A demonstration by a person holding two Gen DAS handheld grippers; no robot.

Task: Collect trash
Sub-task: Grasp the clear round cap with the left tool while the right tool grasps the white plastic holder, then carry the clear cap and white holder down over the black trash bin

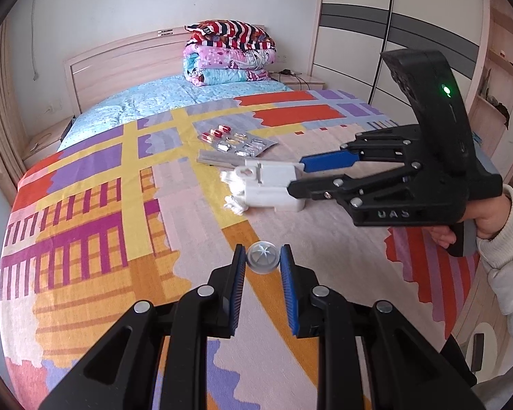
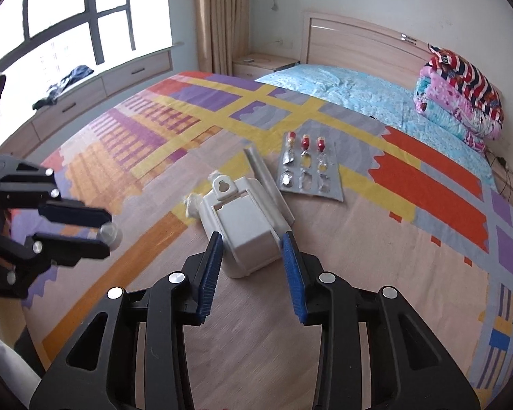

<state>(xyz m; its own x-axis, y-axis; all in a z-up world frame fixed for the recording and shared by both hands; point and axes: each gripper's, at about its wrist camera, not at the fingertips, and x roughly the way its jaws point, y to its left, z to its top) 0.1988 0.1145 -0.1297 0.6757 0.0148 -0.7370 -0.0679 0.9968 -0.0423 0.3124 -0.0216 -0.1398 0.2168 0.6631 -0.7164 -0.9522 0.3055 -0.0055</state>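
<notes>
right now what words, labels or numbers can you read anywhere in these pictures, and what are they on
"UAS": raised letters on the black body of the right gripper, seen in the left wrist view; the first letter is unclear.
Pill sheet: no print can be read on its foil.
White plastic box: no lettering shows.
Clear cap in the left gripper: no text.

Most of the crumpled white tissue (image 2: 190, 204) is hidden behind the white plastic box-shaped holder (image 2: 244, 220), and the near corners of that holder are covered by the blue pads of the right gripper (image 2: 253, 256). The small clear plastic dome-shaped cap (image 2: 110, 234) is blurred in the right wrist view, so its markings cannot be read there. The person's hand (image 1: 489, 217) and pale sleeve (image 1: 509, 259) are cut off by the right edge.
</notes>
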